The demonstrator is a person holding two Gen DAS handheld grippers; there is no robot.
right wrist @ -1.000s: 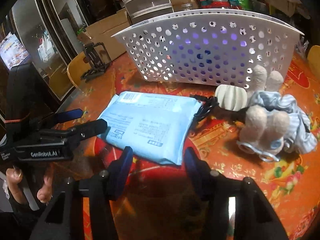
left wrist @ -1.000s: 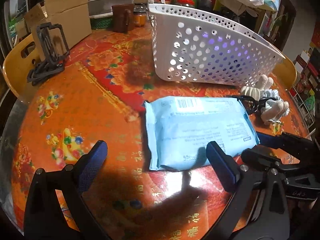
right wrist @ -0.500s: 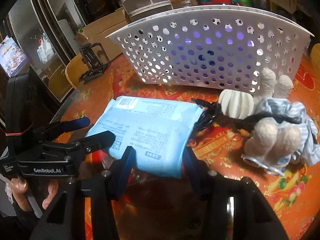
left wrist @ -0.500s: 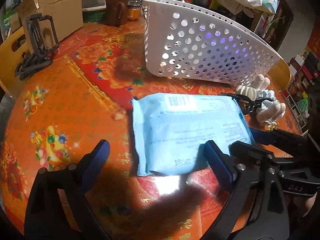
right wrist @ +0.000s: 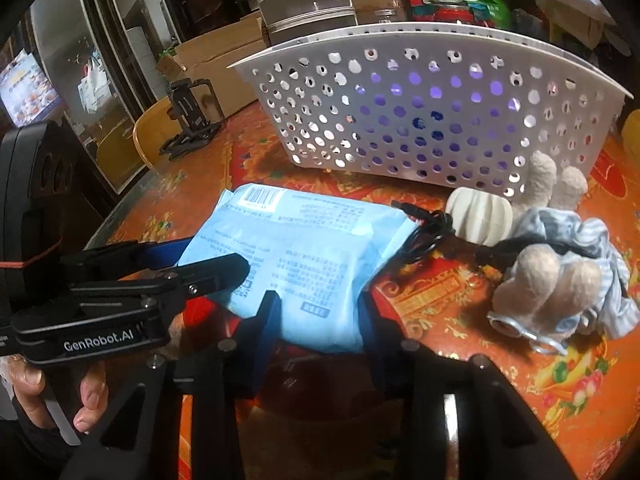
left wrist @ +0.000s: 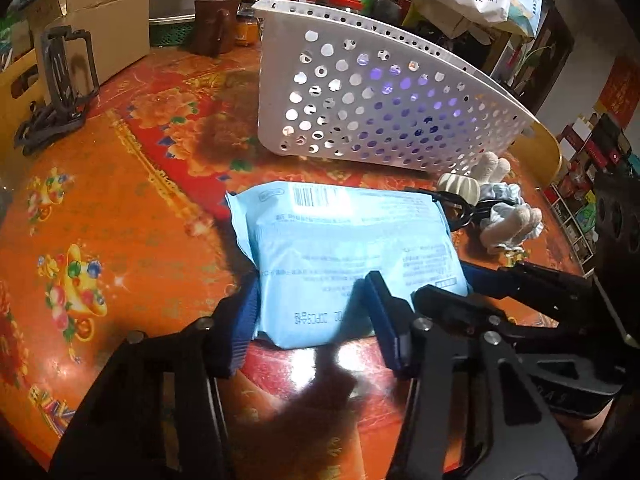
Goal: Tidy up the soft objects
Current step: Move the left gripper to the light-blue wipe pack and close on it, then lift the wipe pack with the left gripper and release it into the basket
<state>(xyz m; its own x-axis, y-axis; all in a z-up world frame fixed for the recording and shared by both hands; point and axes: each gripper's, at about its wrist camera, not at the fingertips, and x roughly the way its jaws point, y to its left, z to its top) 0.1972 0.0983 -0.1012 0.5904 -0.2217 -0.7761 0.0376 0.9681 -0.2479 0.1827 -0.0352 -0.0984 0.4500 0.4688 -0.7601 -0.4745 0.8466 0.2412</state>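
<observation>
A light blue soft pack [left wrist: 344, 252] [right wrist: 304, 264] lies flat on the orange patterned table [left wrist: 120, 240], in front of a white perforated basket [left wrist: 392, 112] [right wrist: 432, 120]. My left gripper [left wrist: 314, 316] has its jaws closing on the pack's near left corner, and both pads touch the dented wrapper. In the right wrist view the left gripper [right wrist: 200, 264] comes in from the left. My right gripper [right wrist: 320, 320] is closing too, its pads pressing the pack's near right end. A cream plush [right wrist: 544, 288] and a striped cloth [right wrist: 592, 240] lie to the right.
A white ribbed ball [right wrist: 480, 216] and a black cable [right wrist: 428, 236] lie between pack and plush. A black frame stand [left wrist: 64, 80], a cardboard box [left wrist: 108, 12] and a brown mug [left wrist: 212, 24] stand at the far left. Yellow chair backs [left wrist: 540, 152] ring the table.
Both grippers moved in on the pack's near edge and their jaws narrowed onto it. The left jaws went from wide apart to touching the wrapper, which now bulges.
</observation>
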